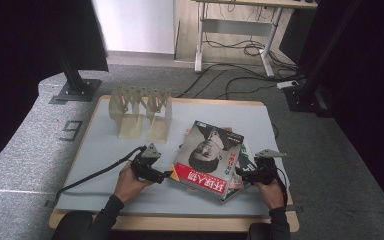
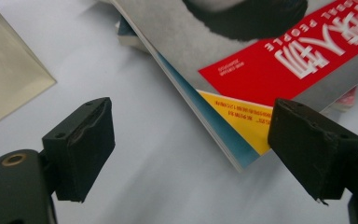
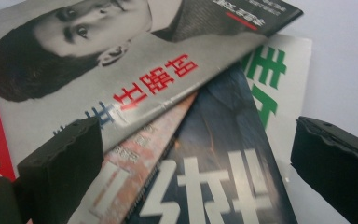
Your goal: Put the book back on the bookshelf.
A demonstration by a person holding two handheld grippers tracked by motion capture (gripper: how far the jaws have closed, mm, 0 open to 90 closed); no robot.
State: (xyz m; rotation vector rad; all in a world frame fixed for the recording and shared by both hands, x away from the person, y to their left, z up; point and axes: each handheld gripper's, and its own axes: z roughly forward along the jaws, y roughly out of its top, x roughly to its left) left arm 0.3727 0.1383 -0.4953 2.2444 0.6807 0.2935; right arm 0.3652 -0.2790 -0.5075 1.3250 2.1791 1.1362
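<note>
Here, magazine stack (image 1: pixel 211 156) between open claws.

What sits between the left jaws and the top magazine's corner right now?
Nothing visible. The left gripper is open, with only bare table between it and the near corner of the top magazine.

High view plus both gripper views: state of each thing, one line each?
Top magazine: closed, face up, lying askew on the stack.
Magazines underneath: closed, fanned out, partly covered.
Rack: upright, holds nothing.
Left gripper: jaws open, at the top magazine's corner.
Right gripper: jaws open over the stack.
</note>
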